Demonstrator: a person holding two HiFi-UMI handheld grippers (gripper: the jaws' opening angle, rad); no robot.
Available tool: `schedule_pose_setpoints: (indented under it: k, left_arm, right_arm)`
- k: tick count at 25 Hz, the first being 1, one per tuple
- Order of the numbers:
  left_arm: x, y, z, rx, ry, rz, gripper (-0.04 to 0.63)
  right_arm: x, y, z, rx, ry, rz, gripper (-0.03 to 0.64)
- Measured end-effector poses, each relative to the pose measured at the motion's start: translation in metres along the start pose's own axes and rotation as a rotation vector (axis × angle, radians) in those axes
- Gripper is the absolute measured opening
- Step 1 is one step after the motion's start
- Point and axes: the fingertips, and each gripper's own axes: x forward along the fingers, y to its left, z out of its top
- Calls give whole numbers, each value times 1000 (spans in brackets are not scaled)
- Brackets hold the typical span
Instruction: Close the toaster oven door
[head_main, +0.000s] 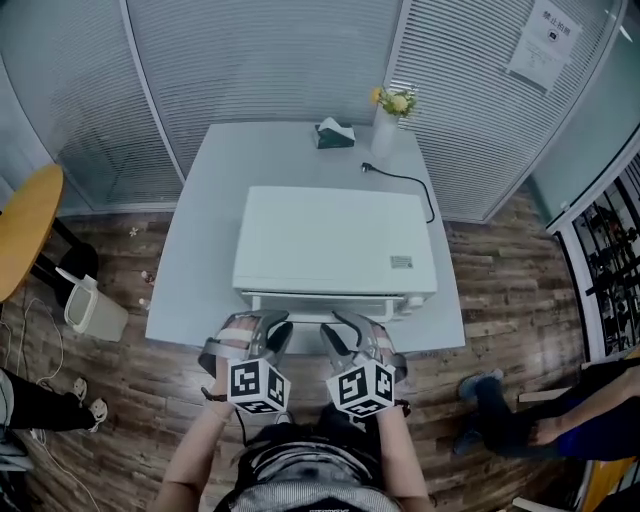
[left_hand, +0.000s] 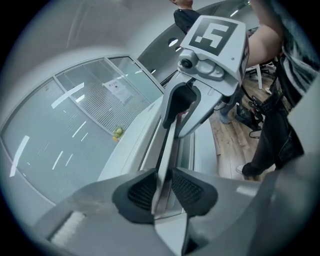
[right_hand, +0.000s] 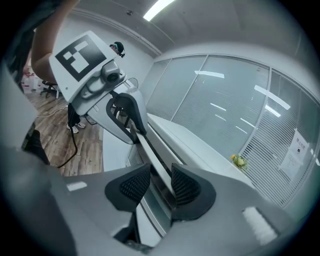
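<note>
**Mia:** Where is the door right now?

**Sam:** The toaster oven (head_main: 335, 240) sits just ahead of both claws. Its door (head_main: 320, 303) is the part nearest to them. The door handle (right_hand: 150, 150) runs right between the pads of each claw.

**Mia:** Are the claws holding it?

**Sam:** Yes. The left claw (left_hand: 164, 186) is clenched on the door handle, with a pad on each side of the bar. The right claw (right_hand: 159, 182) is squeezing it too, a bit further along to the right.

**Mia:** Is the door shut?

**Sam:** From above it looks almost up. I can't tell if it is shut all the way.

**Mia:** What could go wrong?

**Sam:** I think a hard push could slide the whole oven away from the claws, across the smooth surface (head_main: 200, 260). If one claw pushes more than the other, the door could twist. If the claws let go too soon, the door might drop back down. The bar is thin, so it could slip out of the pads too.

**Mia:** Can you read any words?

**Sam:** Not really. There is a small label (head_main: 401, 262) on the oven top, ahead of the right claw, but it is too tiny. A paper sign (head_main: 545, 45) hangs far ahead and to the right, and its writing is too small as well. The cubes on the claws only show black and white squares, not words.
</note>
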Motion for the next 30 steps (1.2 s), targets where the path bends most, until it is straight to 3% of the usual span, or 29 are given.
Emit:
schedule_pose_setpoints:
  k: [16,22,26,30]
  left_arm:
    - [6,6,-2,-103,-22,14,110]
    - [7,6,0,-100,-23,-6,112]
    - [5,9,0,-95,-30,-2,112]
    - [-8,18,3,-167,-78,62,112]
  right_arm:
    - [4,-6,2,25,-38,15,133]
    - [-1,-12,5,152,-86,71,132]
    - [-7,-17,6,178,-96,104,129]
    - [-18,-21,8,236,-120,107,132]
